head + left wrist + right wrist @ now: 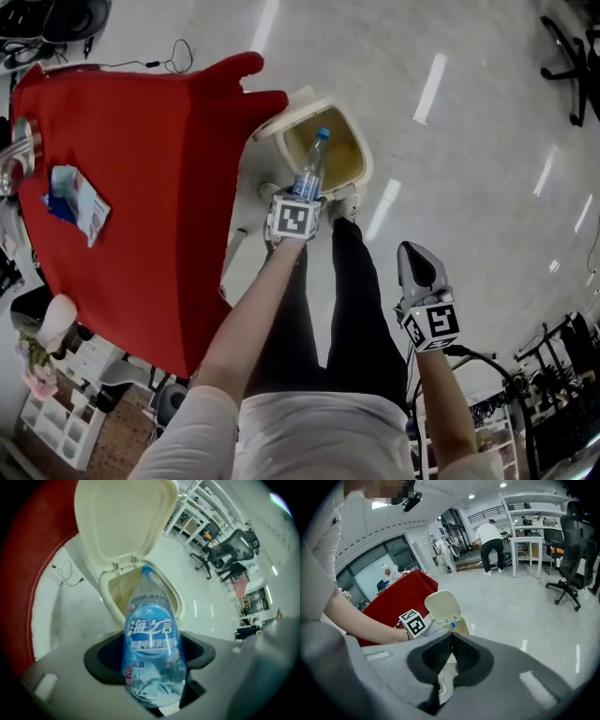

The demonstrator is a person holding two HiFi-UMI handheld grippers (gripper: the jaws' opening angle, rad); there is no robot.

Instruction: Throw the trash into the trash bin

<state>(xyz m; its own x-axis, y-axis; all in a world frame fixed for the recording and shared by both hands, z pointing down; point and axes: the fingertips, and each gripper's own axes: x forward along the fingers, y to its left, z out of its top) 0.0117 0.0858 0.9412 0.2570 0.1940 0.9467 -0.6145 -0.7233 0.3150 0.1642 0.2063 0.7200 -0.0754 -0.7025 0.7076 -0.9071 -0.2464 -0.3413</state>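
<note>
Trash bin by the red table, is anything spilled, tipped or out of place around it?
Nothing stands out. The cream plastic trash bin stands upright with its lid open, and the left gripper holds the clear blue-labelled water bottle cap-first toward the opening.

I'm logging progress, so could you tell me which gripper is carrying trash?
The left gripper, whose jaws clamp the water bottle at the open trash bin; the right gripper is shut with nothing between its jaws.
</note>
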